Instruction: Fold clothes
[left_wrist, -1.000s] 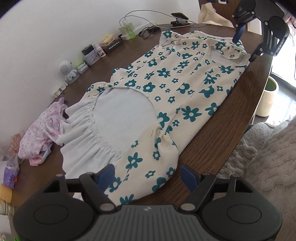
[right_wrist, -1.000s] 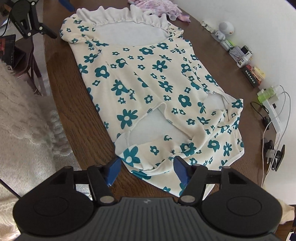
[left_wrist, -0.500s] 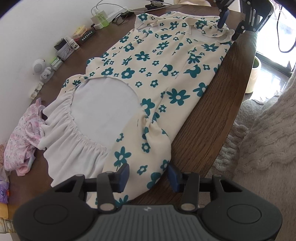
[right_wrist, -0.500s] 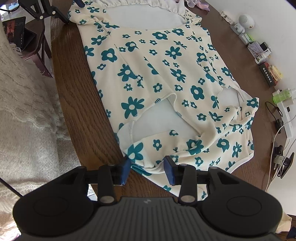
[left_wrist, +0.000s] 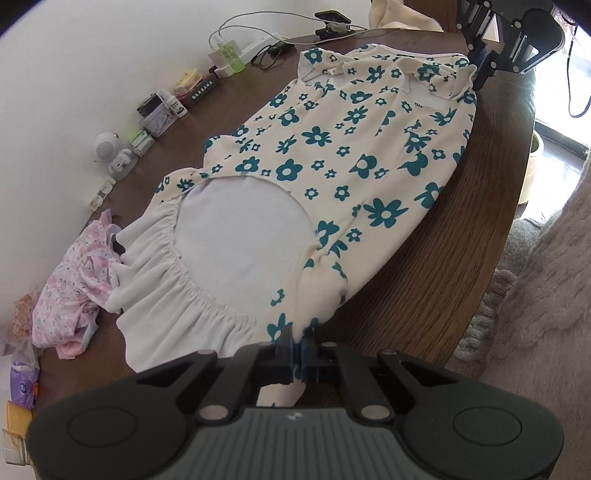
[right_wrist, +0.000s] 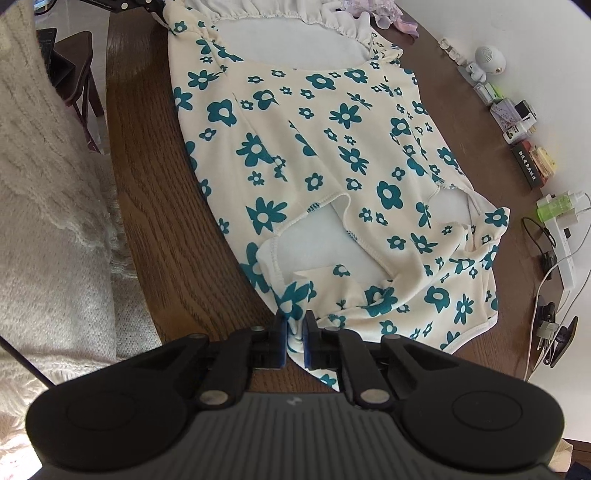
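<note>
Left wrist view: a cream garment printed with teal flowers (left_wrist: 332, 147) is laid flat on a dark wooden table (left_wrist: 424, 288), its long axis running from 6 o'clock toward 1 o'clock, away from the tool. The frilled white end lies nearest this camera. The left gripper (left_wrist: 297, 345) is clamped on the garment's near-edge corner at 6 o'clock, cloth bunched between the closed fingers. At the far end, at 1 o'clock, the right gripper (left_wrist: 480, 66) is seen pinched onto the opposite corner of the same long edge.

In the right wrist view the same cloth is seen gathered between that gripper's closed fingers at 6 o'clock, with the body of the garment stretching to 12 o'clock.

Both held corners sit on the edge nearest the table's rim — so a lengthwise fold is judged likely, that edge being carried across toward the wall side. A pink garment (left_wrist: 74, 280) lies at 9 o'clock, and small clutter (left_wrist: 166, 107) lines the wall.
</note>
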